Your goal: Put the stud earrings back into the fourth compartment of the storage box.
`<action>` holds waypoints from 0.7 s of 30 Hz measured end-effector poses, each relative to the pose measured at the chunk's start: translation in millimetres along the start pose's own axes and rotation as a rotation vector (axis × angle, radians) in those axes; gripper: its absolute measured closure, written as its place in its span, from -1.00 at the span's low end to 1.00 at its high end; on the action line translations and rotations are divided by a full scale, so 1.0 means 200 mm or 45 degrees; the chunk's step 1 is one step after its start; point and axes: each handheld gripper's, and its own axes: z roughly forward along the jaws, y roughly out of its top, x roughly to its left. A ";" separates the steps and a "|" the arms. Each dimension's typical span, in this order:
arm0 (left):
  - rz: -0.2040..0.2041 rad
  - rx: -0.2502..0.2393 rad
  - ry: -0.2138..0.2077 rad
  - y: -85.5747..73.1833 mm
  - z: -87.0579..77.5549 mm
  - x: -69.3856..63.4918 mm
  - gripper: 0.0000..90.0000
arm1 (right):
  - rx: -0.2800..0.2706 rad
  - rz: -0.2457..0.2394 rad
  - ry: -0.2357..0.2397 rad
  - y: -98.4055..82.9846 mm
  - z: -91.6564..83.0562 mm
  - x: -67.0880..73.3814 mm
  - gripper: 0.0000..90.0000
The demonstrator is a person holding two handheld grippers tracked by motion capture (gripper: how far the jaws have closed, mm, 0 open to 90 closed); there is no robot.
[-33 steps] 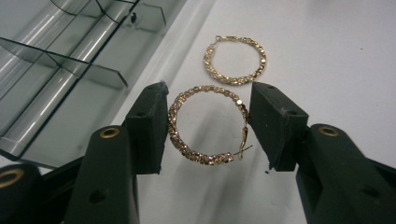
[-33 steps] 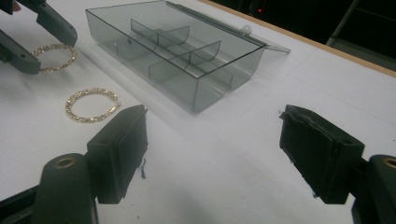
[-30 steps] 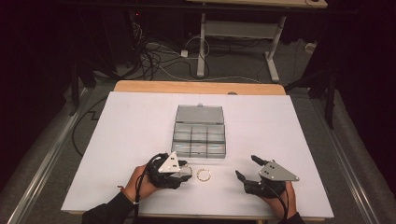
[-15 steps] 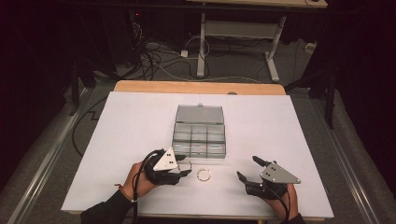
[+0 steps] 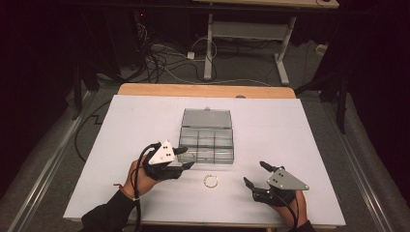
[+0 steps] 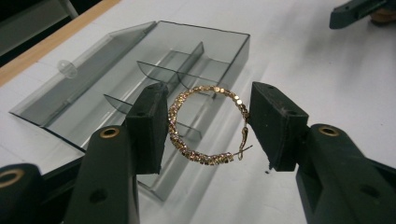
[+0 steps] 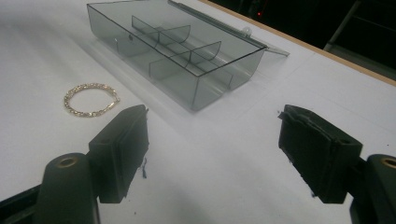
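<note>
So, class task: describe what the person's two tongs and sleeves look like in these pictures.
Both the left tongs and the right tongs are matte black, each topped by a grey three-cornered plate with small dark dots. The jaws end in blocky black pads and show brass-ringed holes. A black cable trails from each. The sleeves are dark.

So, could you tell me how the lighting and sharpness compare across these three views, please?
High view: the white table is brightly lit, the surroundings nearly black, and detail is soft. Left gripper view: the hoop between the pads is sharp, the box slightly softer. Right gripper view: the box casts a soft shadow.
</note>
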 end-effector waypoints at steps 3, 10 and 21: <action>-0.018 -0.001 0.007 0.00 0.00 0.03 0.04 | 0.004 -0.001 0.005 0.00 0.01 0.00 -0.46; -0.026 0.017 0.022 0.00 0.04 0.08 0.04 | 0.016 -0.007 0.009 -0.01 0.01 0.01 -0.44; -0.069 0.060 0.000 0.00 0.14 0.18 0.04 | 0.032 -0.032 0.003 -0.01 0.00 0.03 -0.44</action>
